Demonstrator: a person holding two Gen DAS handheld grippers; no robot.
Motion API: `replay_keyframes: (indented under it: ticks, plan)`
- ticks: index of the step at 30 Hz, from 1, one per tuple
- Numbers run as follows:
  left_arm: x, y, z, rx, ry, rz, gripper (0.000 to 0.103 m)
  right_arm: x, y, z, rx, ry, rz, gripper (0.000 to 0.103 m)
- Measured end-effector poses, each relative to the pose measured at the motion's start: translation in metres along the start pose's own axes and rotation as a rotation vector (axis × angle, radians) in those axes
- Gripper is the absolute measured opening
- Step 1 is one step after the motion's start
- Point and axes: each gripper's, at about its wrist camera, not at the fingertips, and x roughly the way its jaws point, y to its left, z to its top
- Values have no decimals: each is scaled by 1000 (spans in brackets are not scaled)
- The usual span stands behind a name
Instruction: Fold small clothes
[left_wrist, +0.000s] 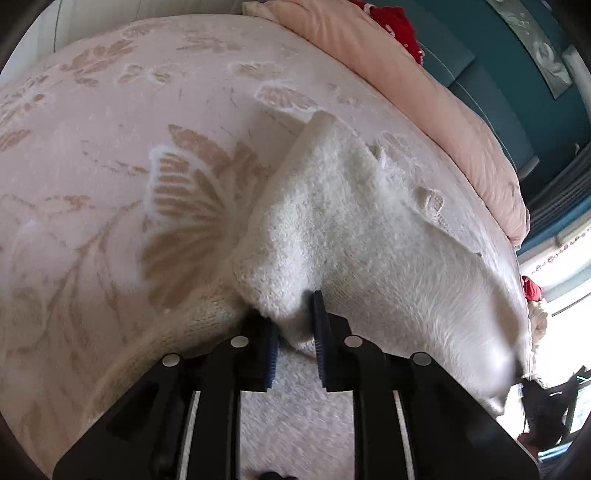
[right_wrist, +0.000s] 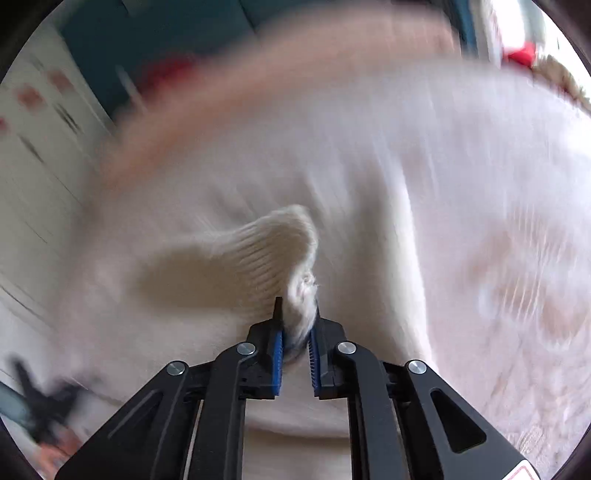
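Observation:
A white fuzzy knit garment (left_wrist: 343, 221) lies spread on the bed, partly lifted. My left gripper (left_wrist: 295, 317) is shut on a bunched corner of it. In the right wrist view my right gripper (right_wrist: 297, 314) is shut on the garment's ribbed edge (right_wrist: 273, 254), which folds up over the fingers. The rest of the garment (right_wrist: 332, 147) stretches away, blurred by motion. The right gripper shows blurred at the left wrist view's lower right edge (left_wrist: 543, 398).
The bed has a pale pink spread with a beige leaf and butterfly pattern (left_wrist: 177, 206). A pink quilt (left_wrist: 424, 81) runs along the far side, with red fabric (left_wrist: 399, 22) behind it. A teal wall (left_wrist: 517, 92) stands beyond.

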Motion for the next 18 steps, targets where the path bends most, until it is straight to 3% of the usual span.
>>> replay_keyframes:
  ticks: [1,3,6,8,9,14,16,18]
  plan:
    - [-4,-4,0,22,-2,15,17,-10,-10,-4,45,-53,62,9]
    - [-17,-9,-1,55,3,37,21,-37,-20,-7,133,-94,87,22]
    - [-45,-2,-9,80,-1,23,31,-91,-36,-29,178,-140,144,28]
    - [-72,12,-24,88,17,14,42,-128,-47,-59,160,-153,83,53]
    - [-88,23,-36,93,30,21,48,-142,-54,-75,149,-149,59,57]
    - [-148,72,-101,96,74,41,69,-184,-100,-186,156,9,4,64]
    - [-163,91,-133,70,128,33,72,-189,-112,-219,192,71,25,64]
    - [-180,97,-158,79,105,16,76,-189,-118,-246,233,110,73,64]
